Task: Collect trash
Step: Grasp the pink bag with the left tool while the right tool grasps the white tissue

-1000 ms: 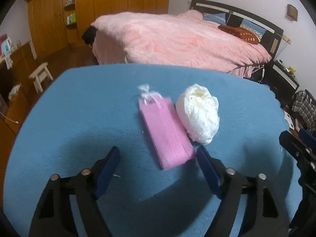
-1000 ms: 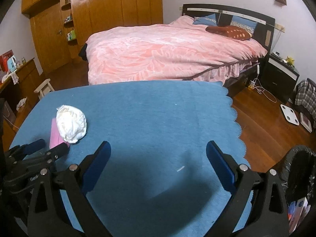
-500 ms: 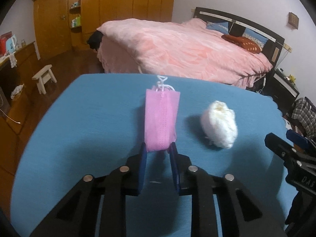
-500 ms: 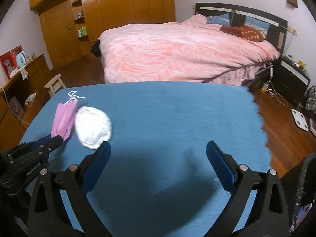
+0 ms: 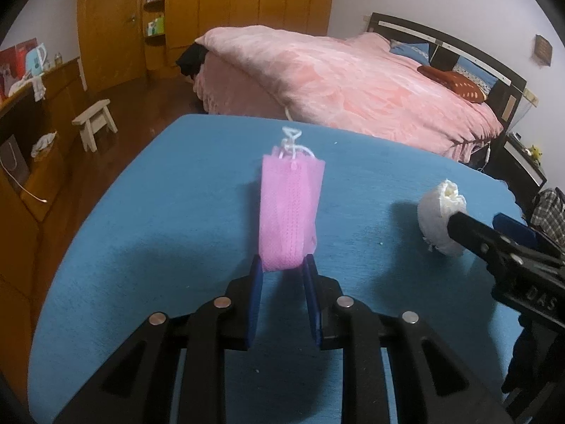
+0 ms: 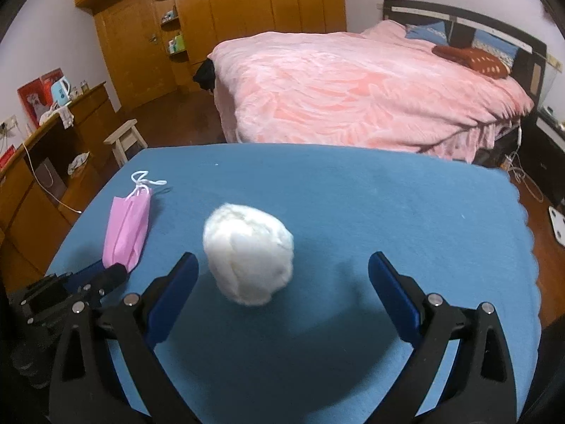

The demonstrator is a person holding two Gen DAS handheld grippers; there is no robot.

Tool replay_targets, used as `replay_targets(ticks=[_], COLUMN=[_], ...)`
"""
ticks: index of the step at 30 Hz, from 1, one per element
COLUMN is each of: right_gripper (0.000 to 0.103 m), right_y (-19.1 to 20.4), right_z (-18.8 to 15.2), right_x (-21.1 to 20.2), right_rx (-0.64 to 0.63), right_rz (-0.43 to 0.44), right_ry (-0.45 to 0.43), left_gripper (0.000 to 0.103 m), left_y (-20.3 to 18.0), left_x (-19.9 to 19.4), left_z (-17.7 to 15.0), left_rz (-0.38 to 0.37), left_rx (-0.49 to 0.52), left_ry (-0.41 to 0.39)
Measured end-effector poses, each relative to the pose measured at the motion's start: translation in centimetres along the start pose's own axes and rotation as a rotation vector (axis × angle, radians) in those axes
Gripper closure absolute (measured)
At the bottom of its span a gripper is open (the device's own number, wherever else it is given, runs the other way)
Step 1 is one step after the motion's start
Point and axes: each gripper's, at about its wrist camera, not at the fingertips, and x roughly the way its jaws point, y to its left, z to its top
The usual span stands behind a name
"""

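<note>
My left gripper [image 5: 282, 265] is shut on the near end of a folded pink face mask [image 5: 289, 212] with white ear loops and holds it above the blue table cloth [image 5: 159, 229]. In the right wrist view the mask [image 6: 127, 226] hangs at the left, above the left gripper [image 6: 113, 270]. A white crumpled paper ball [image 6: 249, 252] lies on the cloth between the wide-open fingers of my right gripper [image 6: 282, 268]. The ball also shows at the right of the left wrist view [image 5: 438, 221], partly behind the right gripper's finger [image 5: 473, 236].
The table's scalloped right edge [image 6: 529, 247] drops to a wooden floor with a white scale [image 6: 558, 222]. A pink bed [image 6: 353, 84] stands beyond the table. A small white stool [image 6: 123, 139] and wooden cabinets [image 6: 42, 162] are at the left.
My left gripper closed on the pink mask and lifted it off the cloth. My right gripper moved left until the white paper ball sat between its open fingers.
</note>
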Motion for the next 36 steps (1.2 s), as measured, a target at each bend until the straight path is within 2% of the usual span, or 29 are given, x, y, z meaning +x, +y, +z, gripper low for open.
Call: replay_targets(ticks=[2, 4, 7, 9, 14, 17, 21, 23, 25, 28, 36], right_gripper=[0.027, 0.029, 0.040, 0.053, 0.065, 0.067, 0.067, 0.067, 0.067, 0.067, 0.067], right_y=[0.3, 0.5, 1.1, 1.6, 2.1, 1.4, -0.4, -1.5, -2.6, -3.8, -4.4], right_z=[0.3, 0.4, 0.1, -0.5, -0.6, -0.5, -0.8, -0.9, -1.0, -1.2, -1.9], right_x=[0.7, 1.1, 1.7, 2.1, 1.5, 0.5, -1.1, -1.5, -1.9, -2.0, -1.4], right_rx=[-0.006, -0.006, -0.025, -0.036, -0.041, -0.038, -0.014, -0.001, 0.013, 0.021, 0.039], right_rz=[0.008, 0.020, 0.045, 0.089, 0.102, 0.099, 0.051, 0.029, 0.014, 0.000, -0.001], right_ry=[0.017, 0.028, 0.045, 0.070, 0.056, 0.045, 0.028, 0.024, 0.025, 0.026, 0.042], left_gripper=[0.080, 0.080, 0.080, 0.080, 0.080, 0.080, 0.079, 0.071, 0.051, 0.036, 0.035], left_y=[0.2, 0.3, 0.2, 0.2, 0.3, 0.0, -0.8, -1.3, -1.8, -2.3, -2.4], left_x=[0.1, 0.1, 0.3, 0.3, 0.2, -0.1, -0.6, -0.7, -1.0, -1.3, 1.0], left_z=[0.0, -0.1, -0.1, -0.1, -0.1, -0.2, -0.5, -0.8, -0.9, -0.6, 1.9], left_rz=[-0.003, -0.004, -0.004, -0.004, -0.008, -0.005, -0.027, -0.041, -0.062, -0.088, -0.007], left_rx=[-0.005, -0.006, -0.005, -0.005, -0.008, 0.009, 0.034, 0.042, 0.038, 0.026, 0.012], left_ry=[0.000, 0.002, 0.006, 0.007, 0.007, 0.001, 0.007, 0.021, 0.028, 0.020, 0.013])
